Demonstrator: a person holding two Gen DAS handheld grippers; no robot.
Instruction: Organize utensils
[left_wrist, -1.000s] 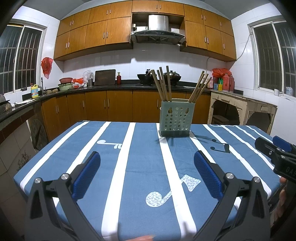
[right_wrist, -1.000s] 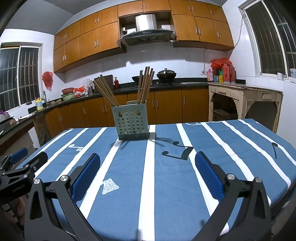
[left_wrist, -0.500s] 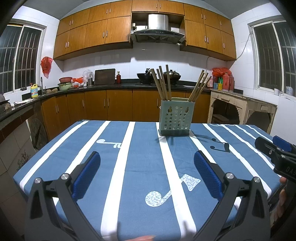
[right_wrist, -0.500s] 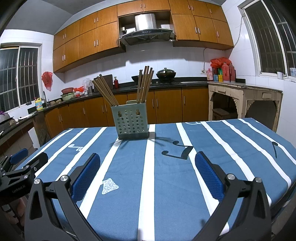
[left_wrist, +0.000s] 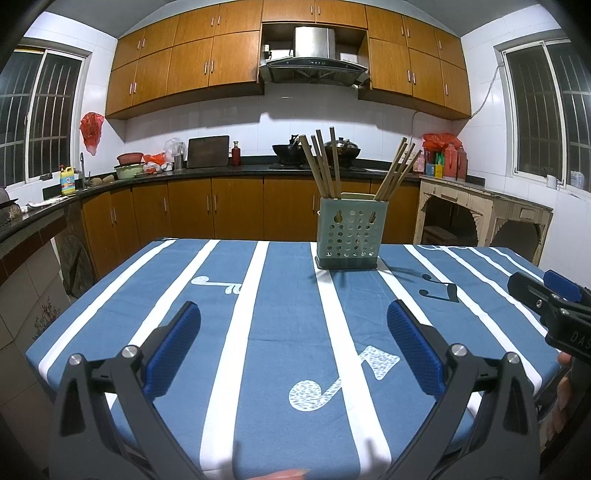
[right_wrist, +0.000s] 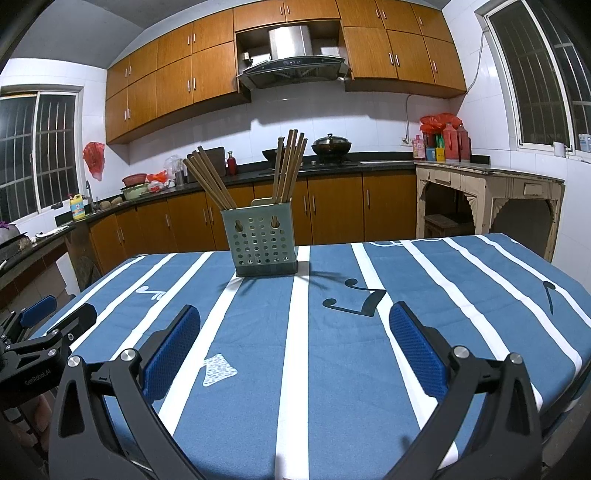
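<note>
Green perforated holder (left_wrist: 349, 236) with two bunches of chopsticks (left_wrist: 322, 165) stands upright mid-surface (left_wrist: 280, 332), far side. Left tool (left_wrist: 293, 332) and right tool (right_wrist: 295, 332) both spread wide, empty, well apart from holder. Kitchen cabinets (left_wrist: 207, 206) behind.

Almost nothing differs from a second ago. In the left wrist view the utensil holder (left_wrist: 348, 234) sits a touch higher in the frame than before, and likewise in the right wrist view; its chopsticks (left_wrist: 325, 166) lean as before.

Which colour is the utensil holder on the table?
Pale grey-green utensil holder, clearest in the right wrist view.
</note>
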